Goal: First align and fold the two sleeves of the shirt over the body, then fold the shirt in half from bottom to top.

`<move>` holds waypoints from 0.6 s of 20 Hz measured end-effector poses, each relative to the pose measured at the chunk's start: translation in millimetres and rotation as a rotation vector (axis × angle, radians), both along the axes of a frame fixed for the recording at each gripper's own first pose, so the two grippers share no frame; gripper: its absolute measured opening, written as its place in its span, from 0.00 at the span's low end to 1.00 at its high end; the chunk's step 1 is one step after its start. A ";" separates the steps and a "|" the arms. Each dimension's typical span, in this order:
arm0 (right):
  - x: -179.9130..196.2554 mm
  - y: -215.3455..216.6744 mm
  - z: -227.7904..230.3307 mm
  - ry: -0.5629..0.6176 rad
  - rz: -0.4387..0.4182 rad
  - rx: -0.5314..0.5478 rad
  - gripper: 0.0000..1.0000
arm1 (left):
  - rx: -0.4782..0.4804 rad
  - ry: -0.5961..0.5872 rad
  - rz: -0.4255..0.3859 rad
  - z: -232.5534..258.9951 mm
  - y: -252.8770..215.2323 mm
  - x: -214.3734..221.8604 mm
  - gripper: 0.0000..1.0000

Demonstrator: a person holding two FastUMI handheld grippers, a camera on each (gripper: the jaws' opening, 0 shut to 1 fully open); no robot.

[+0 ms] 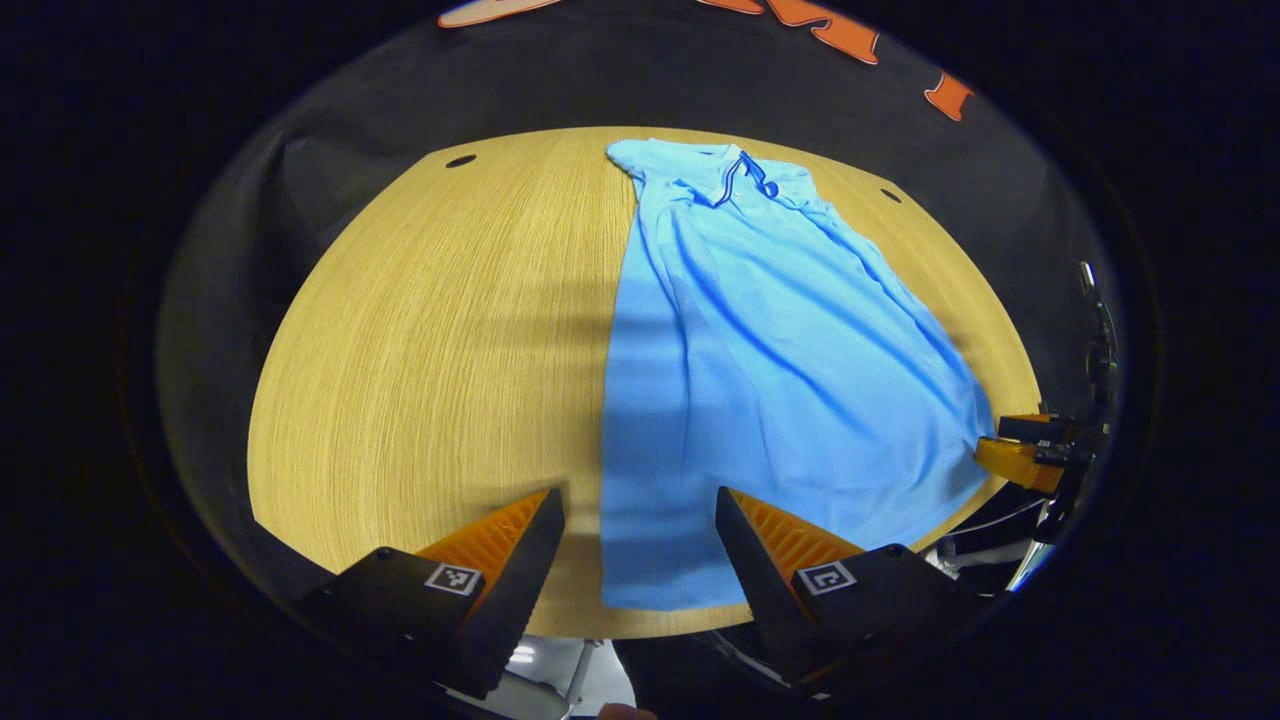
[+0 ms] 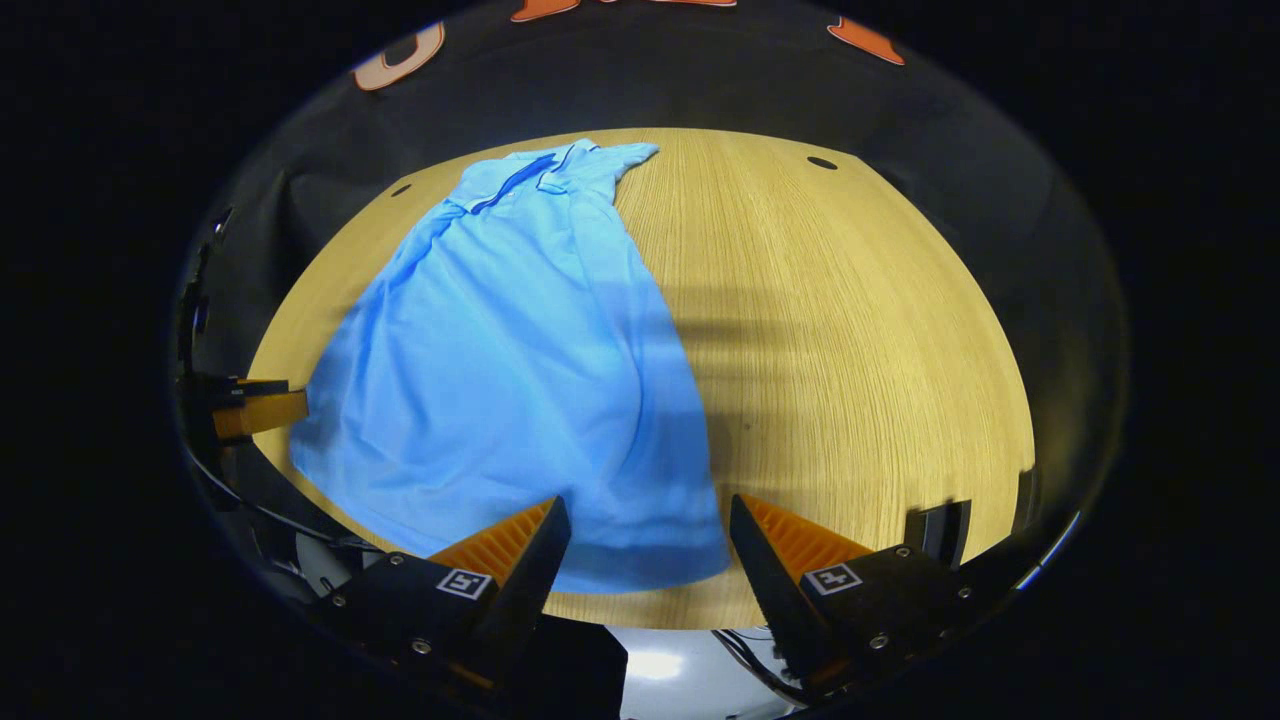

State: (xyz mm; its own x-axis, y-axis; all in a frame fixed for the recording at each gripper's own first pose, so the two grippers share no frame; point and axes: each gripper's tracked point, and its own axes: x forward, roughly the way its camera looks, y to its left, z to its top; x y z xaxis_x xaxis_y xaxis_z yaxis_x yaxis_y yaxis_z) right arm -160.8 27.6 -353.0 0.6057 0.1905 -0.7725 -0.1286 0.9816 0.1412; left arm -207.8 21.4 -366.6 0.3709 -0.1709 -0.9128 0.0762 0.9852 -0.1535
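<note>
Wood-grain table point(image 1: 420, 330) carries the shirt point(image 1: 760, 370) in the left gripper view. Bare tabletop occupies the left portion of this view, with a small dark hole point(image 1: 461, 160) near the far left edge. The light blue shirt lies flat to the right of centre, collar point(image 1: 745, 178) at the far end and bottom hem at the near table edge. Both sleeves appear already folded over the body, giving a long narrow shape; the exact lie of the sleeves cannot be resolved. The left gripper point(image 1: 640, 525) hovers above the near edge with its fingers spread apart. The near-left corner of the hem lies in the gap between them. No finger presses on the fabric. At the far right of this view, the other gripper shows beside the right hem corner; contact with the fabric cannot be determined.

In the right gripper view, the other gripper shows at the far left, just beside the left hem corner of the shirt point(image 2: 500, 370). The shirt covers the left half of the table point(image 2: 860, 340), collar point(image 2: 540, 170) far, hem near. The right gripper point(image 2: 650, 525) is positioned over the near-right hem corner, fingers apart, with the fabric edge visible between them and nothing clamped. Bare wood lies to the right, with a dark hole point(image 2: 822, 162) near the far edge.
</note>
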 end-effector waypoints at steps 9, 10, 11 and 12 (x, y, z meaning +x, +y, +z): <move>-5.3 10.7 -9.4 0.020 0.012 -0.036 0.73 | 0.068 0.007 -0.028 -12.0 -11.8 -23.6 0.98; -3.5 14.6 -9.4 0.018 0.027 -0.039 0.66 | 0.070 0.003 -0.011 -11.0 -13.2 -22.9 0.99; -1.5 17.6 -7.9 0.015 0.037 -0.041 0.43 | 0.068 -0.002 -0.014 -13.7 -17.4 -20.7 0.96; -0.3 19.9 -6.8 0.010 0.036 -0.040 0.40 | 0.067 -0.010 -0.018 -11.0 -21.2 -20.2 0.88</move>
